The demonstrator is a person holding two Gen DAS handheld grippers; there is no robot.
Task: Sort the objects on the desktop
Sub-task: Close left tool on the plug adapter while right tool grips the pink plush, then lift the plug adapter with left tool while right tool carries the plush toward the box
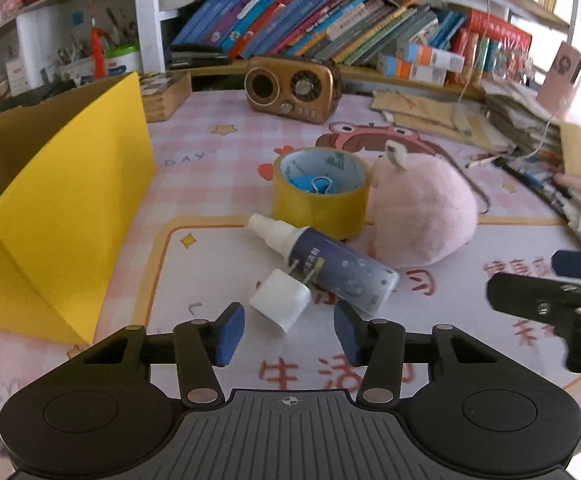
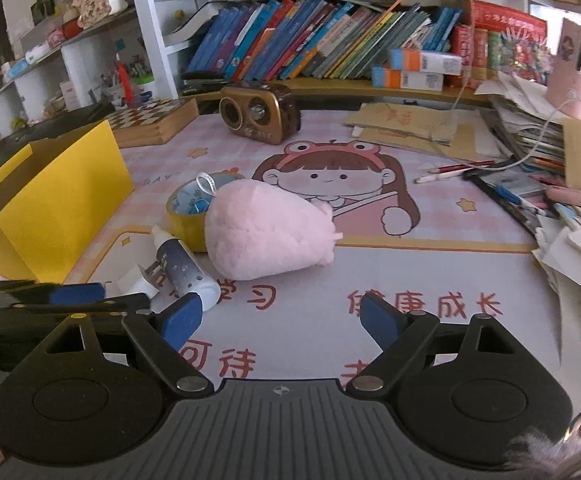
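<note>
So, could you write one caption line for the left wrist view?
Left tongs, open, approach a white plug beside a spray bottle, tape roll and pink plush toy; yellow box left.

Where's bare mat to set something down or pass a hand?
Free: the mat right of the pink plush, up to the paper piles. Crowded: tape roll, spray bottle and white plug clustered beside the yellow box.

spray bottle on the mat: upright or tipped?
Tipped. The spray bottle lies on its side on the desk mat, white nozzle end toward the tape roll, its other end nearest the camera, beside the white plug adapter.
</note>
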